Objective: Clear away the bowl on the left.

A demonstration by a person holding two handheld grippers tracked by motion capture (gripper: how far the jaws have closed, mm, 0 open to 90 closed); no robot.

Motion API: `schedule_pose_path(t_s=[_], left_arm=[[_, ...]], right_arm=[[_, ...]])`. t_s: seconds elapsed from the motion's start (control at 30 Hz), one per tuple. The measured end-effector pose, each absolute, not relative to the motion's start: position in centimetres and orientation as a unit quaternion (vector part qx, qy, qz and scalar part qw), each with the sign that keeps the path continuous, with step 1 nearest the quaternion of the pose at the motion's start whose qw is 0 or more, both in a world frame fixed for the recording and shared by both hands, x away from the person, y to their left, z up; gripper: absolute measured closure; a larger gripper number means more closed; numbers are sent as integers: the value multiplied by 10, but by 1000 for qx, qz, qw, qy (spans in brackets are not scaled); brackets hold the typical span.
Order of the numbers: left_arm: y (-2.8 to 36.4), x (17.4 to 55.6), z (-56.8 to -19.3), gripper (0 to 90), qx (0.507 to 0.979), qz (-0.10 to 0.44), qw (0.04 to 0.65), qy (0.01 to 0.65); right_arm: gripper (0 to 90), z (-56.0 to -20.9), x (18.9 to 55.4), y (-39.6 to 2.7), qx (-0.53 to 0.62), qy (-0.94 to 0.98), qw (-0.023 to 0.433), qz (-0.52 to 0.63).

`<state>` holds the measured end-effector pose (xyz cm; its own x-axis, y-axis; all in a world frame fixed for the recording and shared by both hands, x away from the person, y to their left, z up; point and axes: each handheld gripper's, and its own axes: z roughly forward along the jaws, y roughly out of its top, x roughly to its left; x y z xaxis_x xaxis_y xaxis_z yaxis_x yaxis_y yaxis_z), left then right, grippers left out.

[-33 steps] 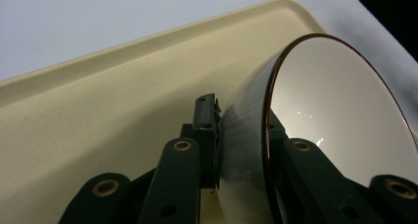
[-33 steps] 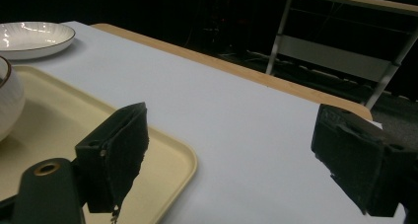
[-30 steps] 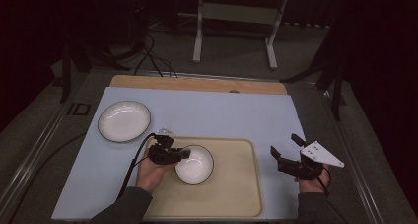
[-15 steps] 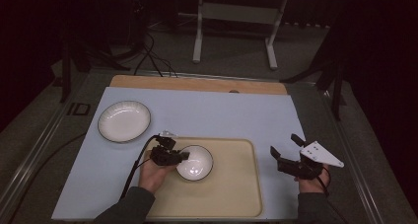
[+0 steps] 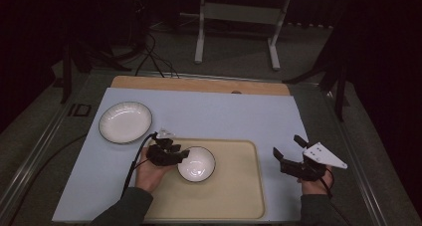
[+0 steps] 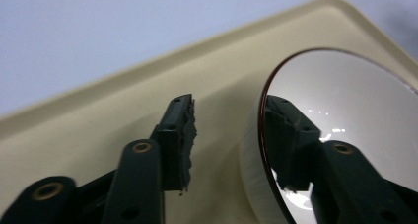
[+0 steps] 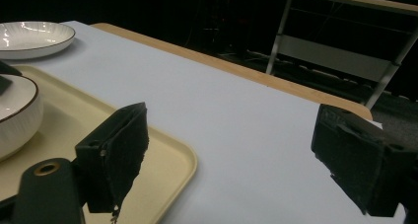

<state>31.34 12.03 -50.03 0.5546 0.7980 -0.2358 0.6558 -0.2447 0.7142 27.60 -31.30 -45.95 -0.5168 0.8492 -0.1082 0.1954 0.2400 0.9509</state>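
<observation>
A white bowl with a dark rim (image 5: 197, 165) (image 6: 345, 100) (image 7: 15, 110) sits on the left part of a beige tray (image 5: 234, 191) (image 6: 98, 115) (image 7: 162, 160). My left gripper (image 5: 183, 156) (image 6: 229, 105) is at the bowl's left rim. One jaw is inside the bowl and the other outside, and a gap shows between the outer jaw and the bowl's wall. My right gripper (image 5: 287, 145) (image 7: 236, 130) hovers just right of the tray over the pale blue mat. Its jaws are wide apart with nothing between them.
A white plate (image 5: 125, 122) (image 7: 34, 36) lies on the mat (image 5: 224, 116) at the left, behind the tray. A wooden strip (image 5: 199, 84) runs along the table's far edge. Beyond it are a dark floor and a metal stand (image 5: 239, 17).
The bowl has settled slightly lower on the tray with the left gripper still at its rim. The right gripper has not moved.
</observation>
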Motion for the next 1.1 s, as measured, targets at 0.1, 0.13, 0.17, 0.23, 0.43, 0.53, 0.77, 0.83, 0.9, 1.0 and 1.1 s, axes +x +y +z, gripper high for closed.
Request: schedule_pose_path(t_s=[0.1, 0.13, 0.17, 0.23, 0.43, 0.53, 0.77, 0.83, 0.9, 1.0, 1.1], left_arm=[[125, 311, -496, 494, 783, 105, 405, 460], [126, 310, -495, 494, 783, 110, 406, 457], [128, 309, -492, 477, 781, 118, 410, 456], [129, 309, -491, 474, 781, 121, 411, 454], [137, 303, -481, 458, 771, 143, 436, 442], [143, 300, -476, 461, 761, 150, 456, 436], [162, 293, -465, 431, 738, 183, 474, 444], [166, 292, -464, 428, 733, 193, 474, 448], [170, 290, -462, 430, 732, 199, 472, 449], [177, 287, -460, 434, 730, 218, 466, 451], [184, 284, -459, 428, 723, 233, 463, 457]], right_arm=[[139, -459, 276, -313, 365, 715, 330, 497], [139, -459, 276, -313, 365, 715, 330, 497], [140, -459, 276, -313, 365, 715, 330, 497], [139, -459, 276, -313, 365, 715, 330, 497], [139, -459, 276, -314, 365, 714, 331, 498], [139, -459, 276, -314, 365, 714, 331, 498], [139, -459, 276, -314, 366, 713, 331, 498], [139, -459, 275, -314, 366, 713, 331, 498], [140, -459, 275, -314, 366, 713, 331, 498], [139, -459, 275, -314, 367, 712, 331, 499], [139, -459, 275, -314, 367, 712, 331, 499]])
